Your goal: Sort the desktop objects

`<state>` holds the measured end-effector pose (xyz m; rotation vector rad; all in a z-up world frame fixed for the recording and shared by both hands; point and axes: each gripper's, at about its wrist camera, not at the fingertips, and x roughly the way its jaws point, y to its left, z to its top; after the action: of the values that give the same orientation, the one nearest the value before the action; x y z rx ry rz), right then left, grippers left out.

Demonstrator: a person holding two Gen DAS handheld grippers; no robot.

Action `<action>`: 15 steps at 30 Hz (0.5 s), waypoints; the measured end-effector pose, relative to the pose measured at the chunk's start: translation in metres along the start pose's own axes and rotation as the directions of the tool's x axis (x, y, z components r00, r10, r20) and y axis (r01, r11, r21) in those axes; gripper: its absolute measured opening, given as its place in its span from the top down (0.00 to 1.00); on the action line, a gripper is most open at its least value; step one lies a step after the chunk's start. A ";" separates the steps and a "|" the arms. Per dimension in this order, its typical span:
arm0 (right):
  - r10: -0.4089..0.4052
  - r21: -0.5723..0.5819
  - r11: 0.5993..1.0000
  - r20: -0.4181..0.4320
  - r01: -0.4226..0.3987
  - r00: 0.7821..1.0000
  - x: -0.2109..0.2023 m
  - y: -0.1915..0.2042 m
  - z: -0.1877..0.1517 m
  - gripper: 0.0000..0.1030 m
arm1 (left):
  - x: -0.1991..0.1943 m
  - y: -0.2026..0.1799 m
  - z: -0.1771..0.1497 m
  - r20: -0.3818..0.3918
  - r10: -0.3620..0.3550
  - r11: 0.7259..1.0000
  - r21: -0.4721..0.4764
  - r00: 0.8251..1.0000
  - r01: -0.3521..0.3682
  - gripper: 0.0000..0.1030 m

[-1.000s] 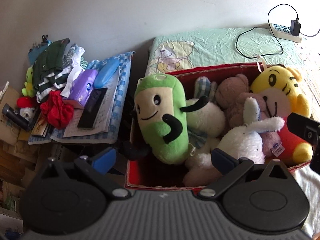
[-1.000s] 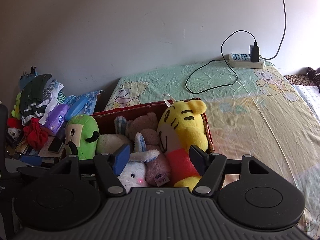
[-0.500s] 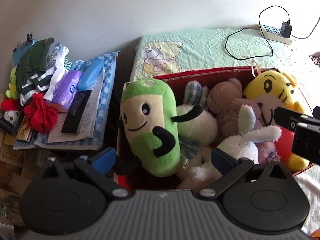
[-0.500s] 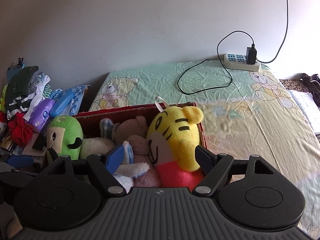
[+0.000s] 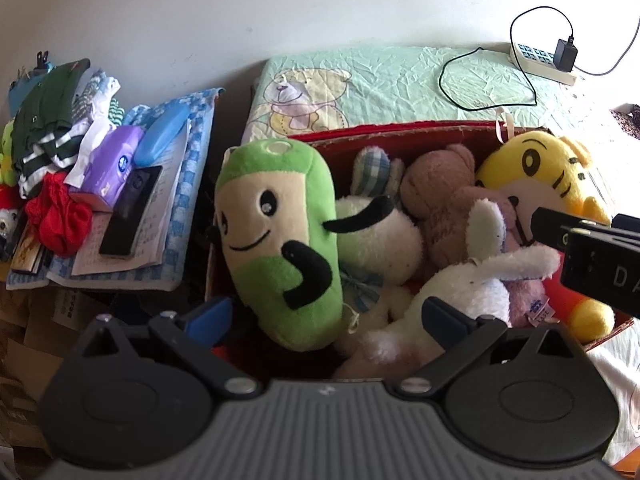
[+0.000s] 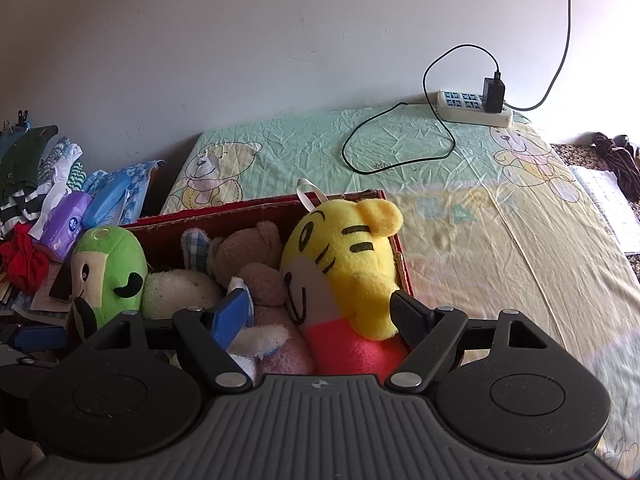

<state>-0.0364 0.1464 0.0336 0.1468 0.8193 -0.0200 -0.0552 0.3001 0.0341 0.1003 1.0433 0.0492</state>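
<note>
While our left tongs (image 5: 326,314) and right tongs (image 6: 320,312) gaped empty, stuffed toys (image 5: 436,220) hid the red box (image 5: 400,130) floor.

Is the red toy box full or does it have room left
Full. The red box is packed; the green plush and yellow tiger rise above its rim.

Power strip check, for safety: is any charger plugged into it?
Yes, a black charger sits plugged into the white power strip.

Red cardboard box (image 5: 400,130) on bed (image 6: 500,240): green plush toy (image 5: 276,240) at left end, yellow tiger plush (image 6: 344,256) at right (others between); white power strip (image 6: 472,110) behind.
</note>
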 end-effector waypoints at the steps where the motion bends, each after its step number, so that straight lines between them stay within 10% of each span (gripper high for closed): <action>1: 0.001 -0.001 1.000 -0.004 -0.001 1.000 0.001 0.001 0.000 0.22 | 0.000 0.000 -0.001 -0.002 -0.002 1.000 -0.002 1.000 0.002 0.01; 15: -0.006 -0.030 1.000 0.001 0.006 1.000 0.001 0.006 -0.001 0.22 | 0.001 0.003 -0.004 0.004 -0.016 1.000 -0.018 1.000 0.016 0.01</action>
<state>-0.0358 0.1521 0.0327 0.1159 0.8190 -0.0133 -0.0586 0.3030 0.0315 0.0753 1.0393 0.0436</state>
